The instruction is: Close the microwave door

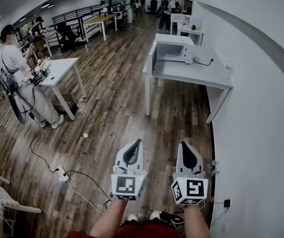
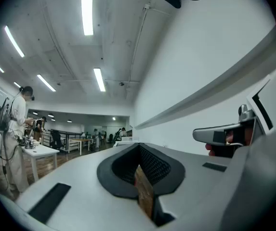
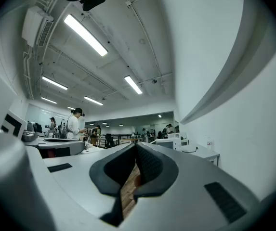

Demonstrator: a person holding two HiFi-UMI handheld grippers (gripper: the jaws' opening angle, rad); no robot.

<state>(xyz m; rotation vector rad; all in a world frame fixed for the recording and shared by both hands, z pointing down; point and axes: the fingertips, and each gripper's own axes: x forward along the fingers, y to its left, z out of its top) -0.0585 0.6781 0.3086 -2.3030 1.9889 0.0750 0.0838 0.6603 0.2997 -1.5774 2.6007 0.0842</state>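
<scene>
Left tool (image 1: 138,144) is pressed together with nothing in it. Right tool (image 1: 183,146) is the same, tips meeting and empty. Both are held side by side, roughly level, over the wood floor (image 1: 112,113), touching nothing.

Microwave (image 1: 174,50) sits on the white bench (image 1: 196,76) along the right-hand wall, well apart from both tools, up ahead of them. Its door (image 1: 153,57) is open, swung out at the microwave's left end. A black cable (image 1: 203,62) lies on the bench top just right of the microwave.

Off to the left, a person in white (image 1: 18,66) stands at another bench (image 1: 62,68), and a loose cable (image 1: 37,143) trails across the floor.
</scene>
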